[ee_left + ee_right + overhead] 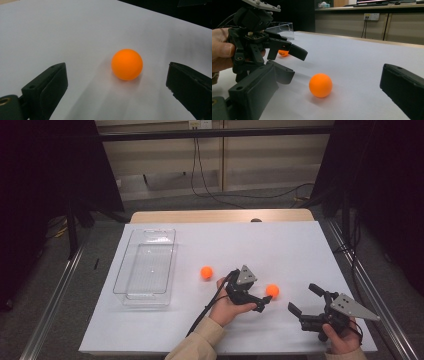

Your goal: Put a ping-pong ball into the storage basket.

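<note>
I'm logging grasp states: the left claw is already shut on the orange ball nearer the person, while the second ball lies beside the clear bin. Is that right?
Not quite. The left claw is open, not shut: the left gripper view shows the near orange ball lying free on the white table between its spread jaws, touching neither. The rest holds: the second ball lies beside the clear bin.

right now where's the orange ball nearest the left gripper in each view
High view: orange ball right of centre, just off the left gripper.
Left gripper view: centre, between open jaws.
Right gripper view: centre low.
Shared landmark: white table sheet.
</note>
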The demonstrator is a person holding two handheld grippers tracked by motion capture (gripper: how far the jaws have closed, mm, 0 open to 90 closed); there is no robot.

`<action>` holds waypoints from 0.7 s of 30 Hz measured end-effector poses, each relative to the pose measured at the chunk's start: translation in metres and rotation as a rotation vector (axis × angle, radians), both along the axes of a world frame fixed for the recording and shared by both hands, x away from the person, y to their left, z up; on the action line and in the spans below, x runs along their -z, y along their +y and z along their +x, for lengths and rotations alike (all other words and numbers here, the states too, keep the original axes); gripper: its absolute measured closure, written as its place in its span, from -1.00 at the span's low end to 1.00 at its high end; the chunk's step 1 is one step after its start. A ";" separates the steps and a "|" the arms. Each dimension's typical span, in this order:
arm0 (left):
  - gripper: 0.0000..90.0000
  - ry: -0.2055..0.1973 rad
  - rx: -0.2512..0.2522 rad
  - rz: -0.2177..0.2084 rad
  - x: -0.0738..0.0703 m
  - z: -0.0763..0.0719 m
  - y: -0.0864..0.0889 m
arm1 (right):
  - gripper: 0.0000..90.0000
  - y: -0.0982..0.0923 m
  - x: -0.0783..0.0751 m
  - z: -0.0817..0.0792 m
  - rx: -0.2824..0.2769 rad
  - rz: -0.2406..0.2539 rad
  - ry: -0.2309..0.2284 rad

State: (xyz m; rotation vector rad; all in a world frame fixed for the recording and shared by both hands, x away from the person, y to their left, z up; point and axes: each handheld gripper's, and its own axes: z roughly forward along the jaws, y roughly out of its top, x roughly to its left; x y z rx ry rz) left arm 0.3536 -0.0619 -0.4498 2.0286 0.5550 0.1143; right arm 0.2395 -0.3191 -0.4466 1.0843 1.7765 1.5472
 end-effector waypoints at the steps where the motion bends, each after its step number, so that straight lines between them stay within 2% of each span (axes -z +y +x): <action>1: -0.92 0.003 0.002 0.002 0.000 0.000 -0.001 | -0.99 0.000 0.000 0.000 -0.001 0.000 0.000; 21: -0.91 0.006 0.009 0.018 0.000 0.003 -0.011 | -0.99 0.000 0.000 0.000 0.001 0.005 0.000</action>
